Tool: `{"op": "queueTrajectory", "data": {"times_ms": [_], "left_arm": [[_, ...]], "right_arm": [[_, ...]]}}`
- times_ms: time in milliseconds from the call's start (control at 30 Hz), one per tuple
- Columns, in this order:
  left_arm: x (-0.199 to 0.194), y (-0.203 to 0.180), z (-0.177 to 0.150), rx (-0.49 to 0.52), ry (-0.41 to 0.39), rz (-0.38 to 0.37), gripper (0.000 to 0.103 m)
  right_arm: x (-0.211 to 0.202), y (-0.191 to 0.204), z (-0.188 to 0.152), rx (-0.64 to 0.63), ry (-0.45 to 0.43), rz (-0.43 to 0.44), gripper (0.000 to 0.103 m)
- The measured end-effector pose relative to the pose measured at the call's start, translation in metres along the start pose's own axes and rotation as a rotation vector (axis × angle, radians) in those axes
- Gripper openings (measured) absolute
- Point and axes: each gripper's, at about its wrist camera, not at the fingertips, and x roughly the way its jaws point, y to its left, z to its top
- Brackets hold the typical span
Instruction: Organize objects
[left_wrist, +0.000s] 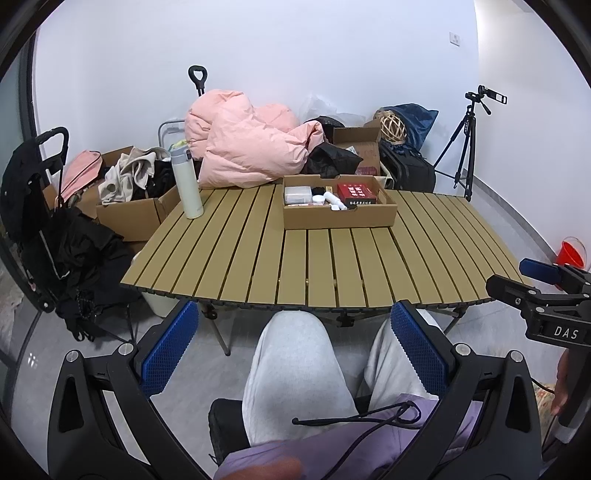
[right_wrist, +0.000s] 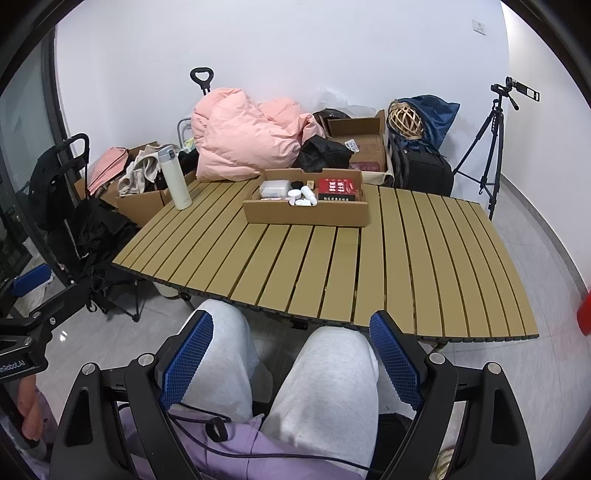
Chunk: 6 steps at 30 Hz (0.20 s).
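Both grippers hang over the lap of a seated person in grey trousers (right_wrist: 325, 376), short of the near edge of the slatted table (left_wrist: 258, 258).

**Left gripper** (left_wrist: 295, 354): jaws spread wide, blue pads facing each other with only the knees between them. Nothing is held.

**Right gripper** (right_wrist: 291, 358): jaws likewise spread wide and empty. In the left wrist view it appears at the right margin, just beside the table's near right corner.

**Task items.** A shallow cardboard tray (right_wrist: 306, 216) sits on the far half of the table, roughly centred, close to the far edge. Inside it:
- a red box (right_wrist: 338, 188) at the right end;
- a clear plastic case (right_wrist: 274, 188) at the left end;
- small white containers (right_wrist: 304, 195) between the two (individual types cannot be told).

A white flask (left_wrist: 187, 184) stands upright at the far left corner of the table, well apart from the tray.

**Clearance.** The whole near half of the tabletop is bare slats, as is the right section beyond the tray. The far edge is crowded by a pink quilt (left_wrist: 247, 144), which overhangs it. Off the left edge stand open cardboard boxes (left_wrist: 129, 214) with clothes and a black cart (left_wrist: 40, 206). A tripod (right_wrist: 495, 147) stands on the floor past the far right corner.
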Motion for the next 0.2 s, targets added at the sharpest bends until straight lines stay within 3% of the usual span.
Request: {"op": "queueTrajectory", "data": {"times_ms": [200], "left_arm": [[0.0043, -0.0039, -0.0033, 0.009, 0.012, -0.012, 0.103]], "right_arm": [[0.0022, -0.0029, -0.0001, 0.004, 0.005, 0.002, 0.09]]}}
